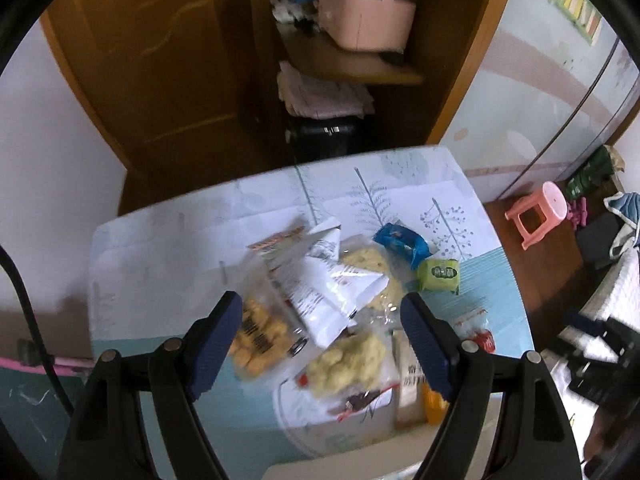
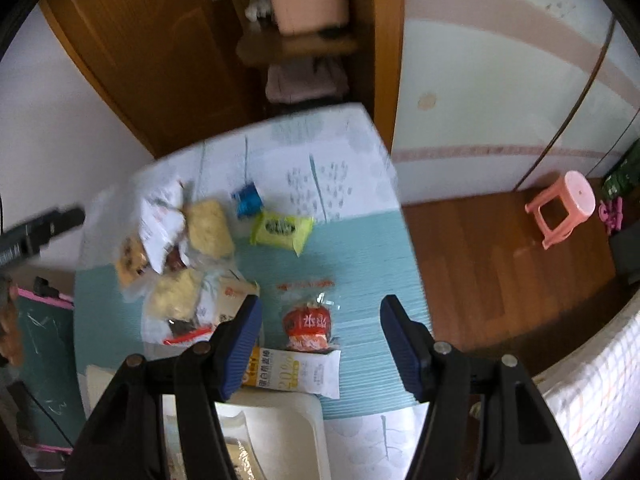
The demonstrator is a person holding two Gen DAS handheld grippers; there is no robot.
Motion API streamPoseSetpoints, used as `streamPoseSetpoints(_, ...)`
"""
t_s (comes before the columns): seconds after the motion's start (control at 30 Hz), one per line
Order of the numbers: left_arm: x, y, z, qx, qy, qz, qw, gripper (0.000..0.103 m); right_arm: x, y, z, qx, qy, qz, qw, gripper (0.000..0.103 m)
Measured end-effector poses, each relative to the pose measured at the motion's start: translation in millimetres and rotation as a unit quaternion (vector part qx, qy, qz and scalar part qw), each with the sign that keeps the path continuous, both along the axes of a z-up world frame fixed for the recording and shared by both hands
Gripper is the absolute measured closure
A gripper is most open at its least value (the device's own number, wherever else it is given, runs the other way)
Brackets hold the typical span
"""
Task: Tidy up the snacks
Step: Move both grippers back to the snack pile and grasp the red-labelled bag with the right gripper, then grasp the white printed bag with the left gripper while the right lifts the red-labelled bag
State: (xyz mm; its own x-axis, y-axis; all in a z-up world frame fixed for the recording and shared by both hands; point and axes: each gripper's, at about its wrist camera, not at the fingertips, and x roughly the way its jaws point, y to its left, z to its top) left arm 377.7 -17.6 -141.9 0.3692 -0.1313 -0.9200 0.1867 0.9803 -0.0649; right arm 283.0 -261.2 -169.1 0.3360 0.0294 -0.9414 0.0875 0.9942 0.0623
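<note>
Hovering over snack packets [image 1: 320, 300], both grippers gape empty.

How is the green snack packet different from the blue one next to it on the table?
The green packet is lime-coloured with a dark oval label, while the blue packet is deep blue. The green one lies flat and smooth; the blue one looks crumpled and twisted. The green one also sits nearer the teal part of the tablecloth, the blue one farther back. Both are small sealed packets lying apart from the main pile.

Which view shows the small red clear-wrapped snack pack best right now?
Right wrist view: the small red clear-wrapped snack pack lies whole, unobstructed. The left wrist view catches only part of it beside that tool's finger.
</note>
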Motion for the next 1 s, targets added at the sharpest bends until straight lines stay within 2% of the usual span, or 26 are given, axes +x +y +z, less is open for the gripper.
streamPoseSetpoints(0.23, 45, -15, -55, -0.001, 0.052, 0.027, 0.9983, 0.023, 20, 12, -63, 0.006, 0.075, -0.001, 0.997, 0.041)
streamPoseSetpoints(0.37, 61, -12, -80, 0.002, 0.077, 0.050, 0.9958, 0.023, 26, 16, -88, 0.012, 0.104, -0.003, 0.995, 0.041)
streamPoseSetpoints(0.53, 71, -9, -106, 0.015, 0.100, 0.066, 0.9927, 0.023, 30, 20, -109, 0.008, 0.131, -0.006, 0.991, 0.041)
streamPoseSetpoints(0.73, 72, -8, -123, 0.007, 0.116, 0.079, 0.9900, 0.023, 33, 18, -126, 0.005, 0.159, -0.014, 0.987, 0.041)
streamPoseSetpoints(0.8, 71, -9, -127, 0.008, 0.120, 0.079, 0.9897, 0.023, 32, 17, -131, 0.012, 0.166, -0.017, 0.986, 0.045)
streamPoseSetpoints(0.87, 70, -11, -129, 0.012, 0.121, 0.074, 0.9899, 0.027, 30, 18, -133, 0.015, 0.166, -0.015, 0.986, 0.049)
streamPoseSetpoints(0.9, 69, -12, -130, 0.014, 0.121, 0.071, 0.9900, 0.037, 29, 18, -133, 0.012, 0.165, -0.014, 0.986, 0.051)
streamPoseSetpoints(0.93, 67, -14, -131, 0.014, 0.121, 0.068, 0.9902, 0.042, 28, 19, -133, 0.011, 0.164, -0.012, 0.986, 0.052)
streamPoseSetpoints(1.0, 64, -16, -129, 0.016, 0.117, 0.064, 0.9910, 0.046, 25, 19, -132, 0.012, 0.159, -0.011, 0.987, 0.054)
